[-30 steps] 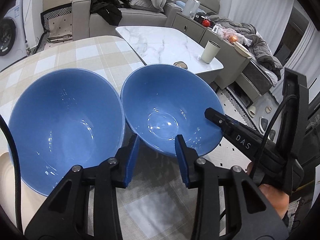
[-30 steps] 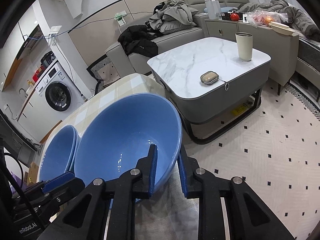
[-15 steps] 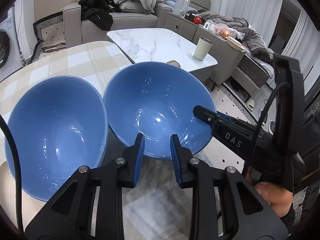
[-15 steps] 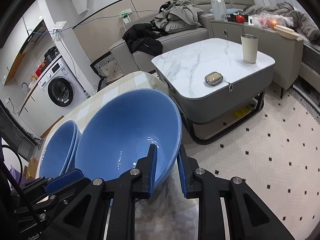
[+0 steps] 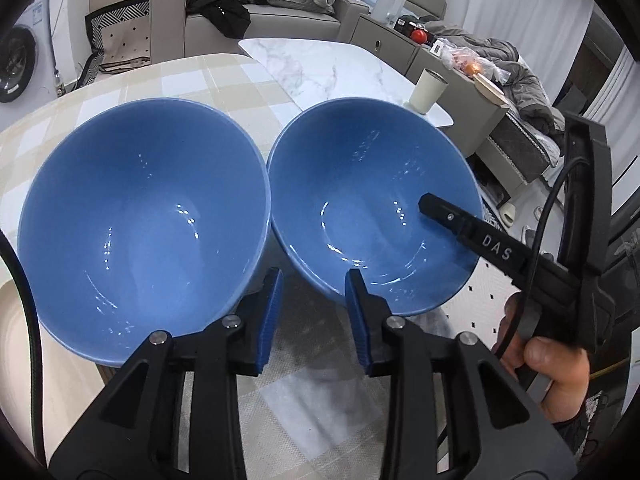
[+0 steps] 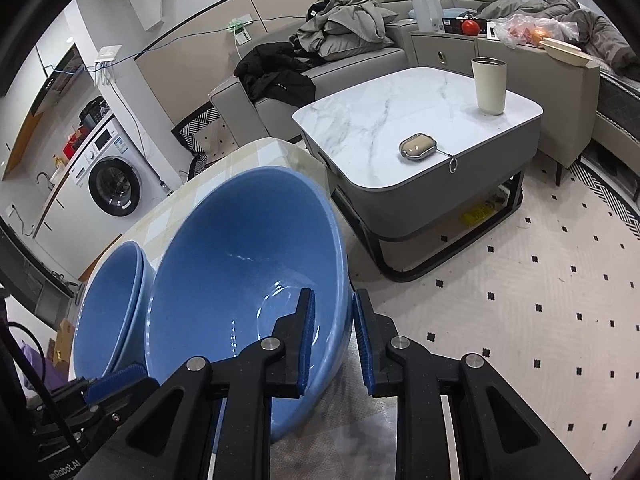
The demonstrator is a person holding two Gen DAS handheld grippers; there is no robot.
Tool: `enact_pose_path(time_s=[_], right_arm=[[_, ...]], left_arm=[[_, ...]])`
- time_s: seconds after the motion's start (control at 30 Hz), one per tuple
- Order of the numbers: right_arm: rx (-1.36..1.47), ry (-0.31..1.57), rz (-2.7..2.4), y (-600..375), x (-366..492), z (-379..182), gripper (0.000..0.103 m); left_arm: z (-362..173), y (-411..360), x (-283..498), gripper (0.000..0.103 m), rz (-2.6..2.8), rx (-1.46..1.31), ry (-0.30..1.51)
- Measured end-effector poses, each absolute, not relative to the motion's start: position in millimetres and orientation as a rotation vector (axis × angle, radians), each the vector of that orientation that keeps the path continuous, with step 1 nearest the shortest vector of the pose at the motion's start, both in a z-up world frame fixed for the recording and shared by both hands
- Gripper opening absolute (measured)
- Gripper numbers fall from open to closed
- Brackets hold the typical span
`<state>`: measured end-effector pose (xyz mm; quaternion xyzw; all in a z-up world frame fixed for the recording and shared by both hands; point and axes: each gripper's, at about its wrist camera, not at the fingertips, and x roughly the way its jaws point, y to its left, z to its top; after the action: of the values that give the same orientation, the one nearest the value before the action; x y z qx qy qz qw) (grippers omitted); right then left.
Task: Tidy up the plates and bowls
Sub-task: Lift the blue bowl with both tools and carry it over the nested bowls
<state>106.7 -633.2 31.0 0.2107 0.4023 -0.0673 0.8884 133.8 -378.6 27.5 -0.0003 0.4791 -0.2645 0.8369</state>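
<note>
Beside the left bowl, rims almost touching, hangs the right bowl, tilted above the checked desk; the right tongs stay clenched on its rim; the left tongs, nothing between them, have just reopened slightly, so nesting looks unfinished; only the right wrist view shows that grip.

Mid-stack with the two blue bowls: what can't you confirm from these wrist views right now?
- Left bowl: left wrist view, its near rim sits behind the left gripper, contact unclear.
- Right bowl: right wrist view, the right gripper covers the pinched rim and the wall hides what's under it.
- Plates: one pale rim, cut by the frame edge.
</note>
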Motion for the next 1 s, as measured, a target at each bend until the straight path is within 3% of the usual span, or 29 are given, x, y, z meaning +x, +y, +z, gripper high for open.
enact_pose_path(time_s=[1.0], right_arm=[[0.399,0.844,-0.163,-632.3,102.3,32.6,0.021]], left_arm=[[45.5,-411.7,135.2,0.029,-0.549,0.075,0.924]])
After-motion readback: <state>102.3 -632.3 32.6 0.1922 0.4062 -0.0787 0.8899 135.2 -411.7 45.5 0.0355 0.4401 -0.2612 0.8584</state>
